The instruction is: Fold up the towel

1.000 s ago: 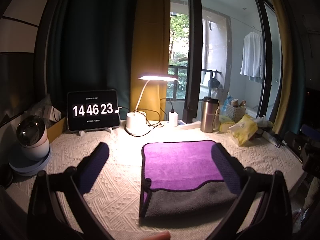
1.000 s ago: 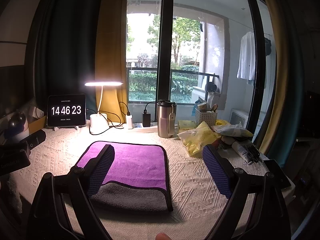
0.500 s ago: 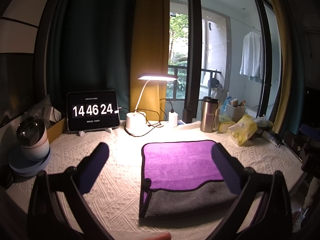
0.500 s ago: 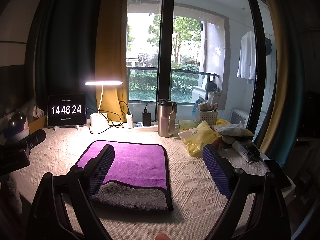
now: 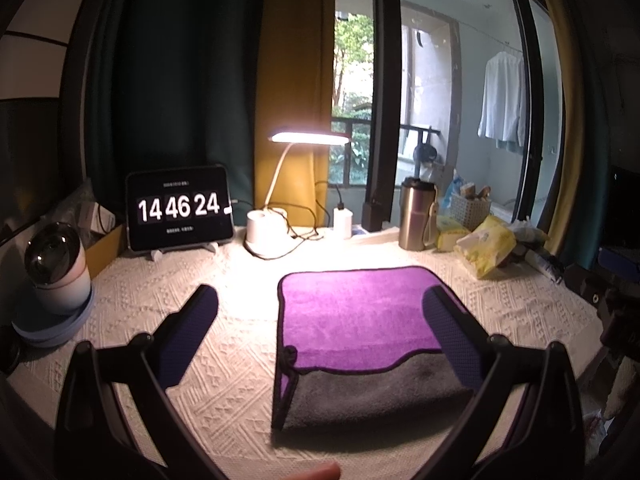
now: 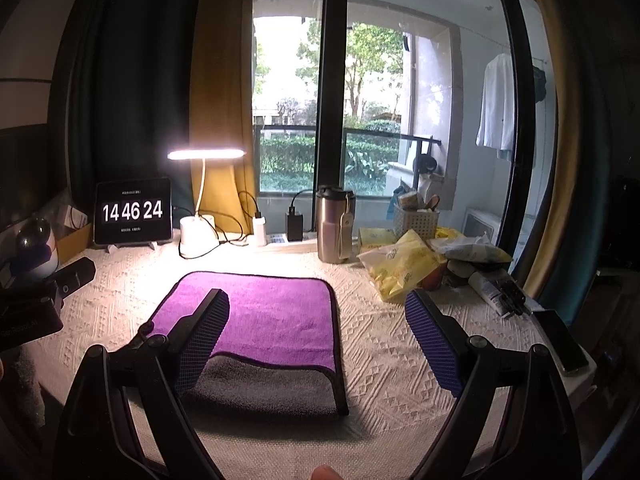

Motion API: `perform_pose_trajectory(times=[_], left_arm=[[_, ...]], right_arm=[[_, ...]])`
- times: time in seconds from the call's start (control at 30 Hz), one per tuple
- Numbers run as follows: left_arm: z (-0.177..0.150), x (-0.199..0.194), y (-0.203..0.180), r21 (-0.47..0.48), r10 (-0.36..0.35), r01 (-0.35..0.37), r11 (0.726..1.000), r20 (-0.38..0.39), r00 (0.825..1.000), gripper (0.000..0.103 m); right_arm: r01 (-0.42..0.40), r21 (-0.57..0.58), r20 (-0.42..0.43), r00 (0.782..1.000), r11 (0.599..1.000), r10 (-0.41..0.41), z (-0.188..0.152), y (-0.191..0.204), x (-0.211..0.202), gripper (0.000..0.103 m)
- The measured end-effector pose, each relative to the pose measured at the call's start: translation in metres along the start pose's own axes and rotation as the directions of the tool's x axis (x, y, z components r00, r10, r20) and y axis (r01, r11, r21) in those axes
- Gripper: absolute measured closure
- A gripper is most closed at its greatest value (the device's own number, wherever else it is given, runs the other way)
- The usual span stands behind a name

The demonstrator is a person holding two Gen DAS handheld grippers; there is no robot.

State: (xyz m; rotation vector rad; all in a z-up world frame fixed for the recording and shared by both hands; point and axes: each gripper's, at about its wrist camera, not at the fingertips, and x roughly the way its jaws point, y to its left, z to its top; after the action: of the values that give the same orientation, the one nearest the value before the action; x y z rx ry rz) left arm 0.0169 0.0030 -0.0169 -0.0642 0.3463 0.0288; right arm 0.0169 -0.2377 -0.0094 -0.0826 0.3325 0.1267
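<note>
Your two grippers hover above the desk (image 5: 168, 280) with the towel (image 5: 360, 312) lying flat between and ahead of them, folded over itself so the purple face covers most of a grey layer whose near strip is left showing. The left gripper (image 5: 320, 312) has its fingers (image 5: 192, 328) wide apart and holds nothing; from its camera the towel sits under the right finger and off to the right of centre. The right gripper (image 6: 316, 320) is likewise spread and empty, its left finger over the towel's (image 6: 272, 312) near left part, its right finger over bare desk cloth. Neither touches the fabric, as far as these views show. By the look of it, one fold is made but uneven: the purple edge runs wavy and stops short of the grey edge. You appear to be between folds, lining up for the next grasp. That move likely calls for dropping each gripper to a corner or edge, pinching all the layers there together, and carrying them across in step. Keep clear of the lamp (image 5: 280, 216), the steel tumbler (image 6: 332, 224) and the yellow packets (image 6: 400, 264) behind.
</note>
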Motion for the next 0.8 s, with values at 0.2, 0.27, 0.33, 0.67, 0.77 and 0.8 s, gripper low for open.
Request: perform_pose_trajectory(times=[0.2,0.27,0.33,0.67,0.77,0.8], left_arm=[[-0.011,0.023,-0.004,0.021,-0.008,0.009,1.000,-0.082,0.997,0.000],[-0.015,0.031,-0.006,0.027,-0.007,0.010,1.000,-0.108,0.994,0.001],[-0.020,0.037,-0.006,0.030,-0.002,0.006,1.000,-0.130,0.992,0.001],[-0.041,0.076,0.001,0.023,0.005,0.001,1.000,-0.272,0.962,0.001],[-0.047,0.089,0.001,0.030,0.011,-0.002,1.000,-0.311,0.950,0.002],[-0.051,0.096,0.002,0.024,0.008,0.000,1.000,-0.337,0.942,0.003]], right_arm=[[-0.029,0.017,-0.067,0.997,0.999,0.030,-0.010,-0.005,0.020,0.012],[-0.039,0.021,-0.089,0.995,0.999,0.041,-0.014,-0.006,0.027,0.012],[-0.045,0.024,-0.113,0.992,0.999,0.047,-0.018,-0.007,0.034,0.013],[-0.068,0.045,-0.211,0.974,0.997,0.076,-0.037,-0.015,0.069,0.020],[-0.079,0.041,-0.238,0.967,0.996,0.087,-0.041,-0.017,0.081,0.024],[-0.080,0.043,-0.246,0.965,0.996,0.088,-0.042,-0.018,0.085,0.025]])
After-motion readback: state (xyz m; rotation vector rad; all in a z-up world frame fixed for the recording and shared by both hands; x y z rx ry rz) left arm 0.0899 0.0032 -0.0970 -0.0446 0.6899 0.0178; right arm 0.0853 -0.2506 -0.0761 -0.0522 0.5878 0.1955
